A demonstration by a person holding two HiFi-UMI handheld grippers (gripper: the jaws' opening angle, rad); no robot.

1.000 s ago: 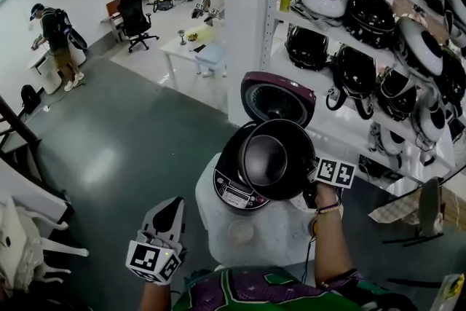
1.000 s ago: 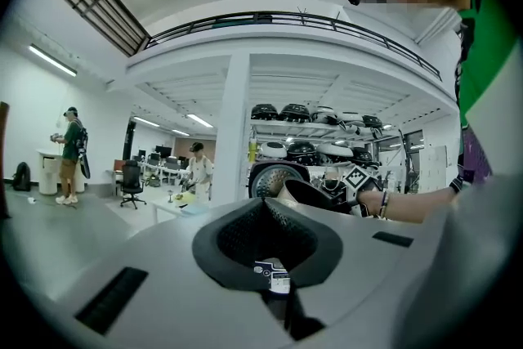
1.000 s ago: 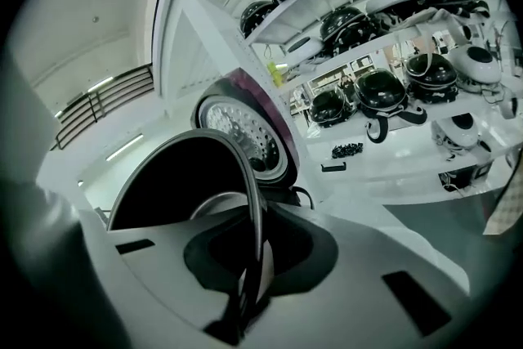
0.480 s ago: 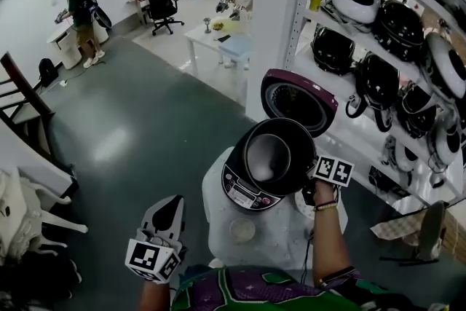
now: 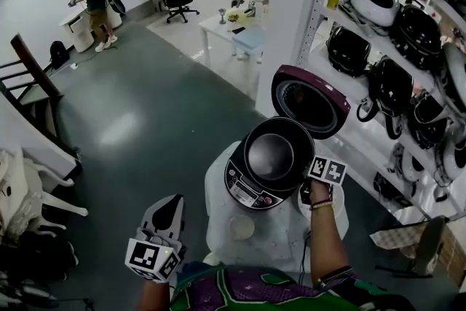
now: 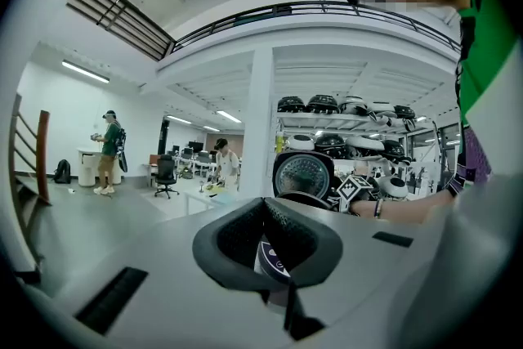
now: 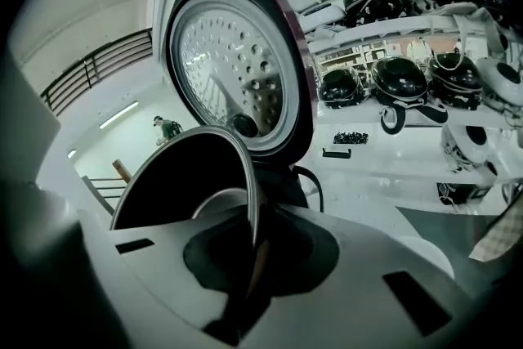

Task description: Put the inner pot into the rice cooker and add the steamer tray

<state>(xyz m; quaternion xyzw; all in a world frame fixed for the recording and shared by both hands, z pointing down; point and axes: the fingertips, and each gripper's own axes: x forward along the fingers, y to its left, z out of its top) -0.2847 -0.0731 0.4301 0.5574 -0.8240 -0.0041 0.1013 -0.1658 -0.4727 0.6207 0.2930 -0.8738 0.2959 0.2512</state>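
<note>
A dark rice cooker (image 5: 244, 189) stands on a small white-covered table (image 5: 218, 229), its maroon lid (image 5: 309, 100) swung open behind it. The black inner pot (image 5: 273, 153) hangs over the cooker's opening; how deep it sits I cannot tell. My right gripper (image 5: 309, 175) is shut on the pot's right rim. In the right gripper view the thin rim (image 7: 249, 200) runs between the jaws of my right gripper (image 7: 249, 249), with the lid's perforated plate (image 7: 233, 61) behind. My left gripper (image 5: 169, 206) hangs low at the left, shut and empty; in its own view my left gripper (image 6: 274, 278) points at the cooker.
A small pale round object (image 5: 242, 228) lies on the table in front of the cooker. White shelves (image 5: 378, 76) with several other rice cookers rise close on the right. Green floor (image 5: 145, 127) spreads to the left; people and desks stand far back.
The right gripper has come down with the inner pot, which was tilted and larger in view and now sits lower over the cooker's opening. The left gripper has stayed where it was.
</note>
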